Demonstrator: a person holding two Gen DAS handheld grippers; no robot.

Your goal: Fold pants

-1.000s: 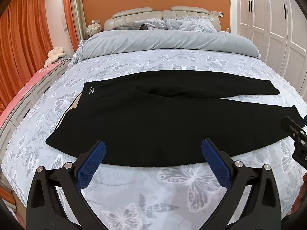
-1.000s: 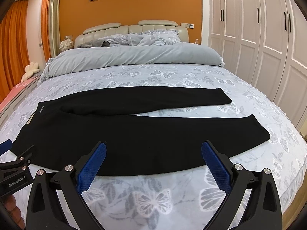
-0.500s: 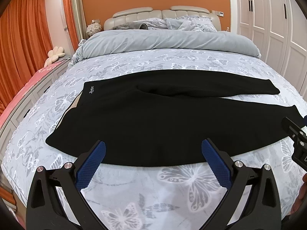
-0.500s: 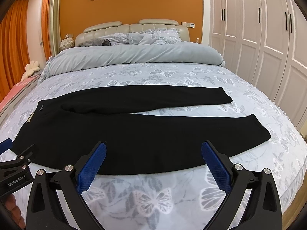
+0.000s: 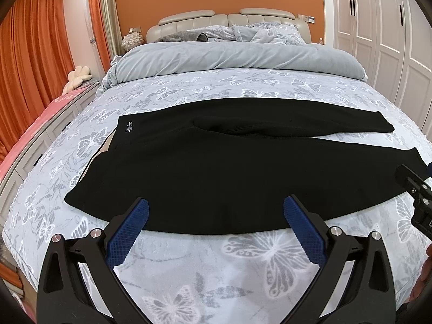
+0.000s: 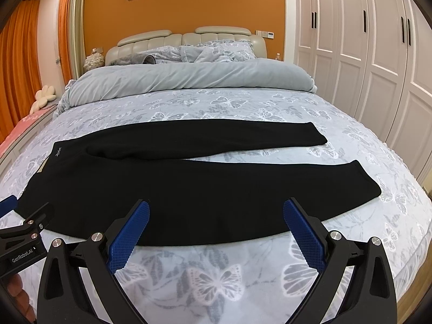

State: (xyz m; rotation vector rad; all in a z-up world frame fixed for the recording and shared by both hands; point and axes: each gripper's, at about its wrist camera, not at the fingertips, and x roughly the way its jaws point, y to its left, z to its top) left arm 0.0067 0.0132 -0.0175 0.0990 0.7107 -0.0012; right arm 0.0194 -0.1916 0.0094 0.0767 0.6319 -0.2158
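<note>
Black pants point(image 5: 216, 167) point(image 6: 194, 186) lie flat across the bed, waistband at the left, both legs running to the right and spread slightly apart. My left gripper point(image 5: 216, 216) hovers open just short of the pants' near edge, close to the waist end. My right gripper point(image 6: 216, 216) is open too, over the near edge of the near leg. Nothing sits between either pair of blue fingertips. The right gripper's body shows at the right edge of the left wrist view, and the left gripper's body at the lower left of the right wrist view.
The bed point(image 5: 243, 264) has a grey butterfly-print cover, with a rolled grey duvet point(image 5: 237, 56) and pillows at the headboard. White wardrobe doors point(image 6: 378, 54) line the right side. Orange curtains point(image 5: 32, 67) and a pink-topped bench point(image 5: 32, 140) stand at the left.
Both grippers have eased slightly closer to the pants' near edge; the pants have not moved.
</note>
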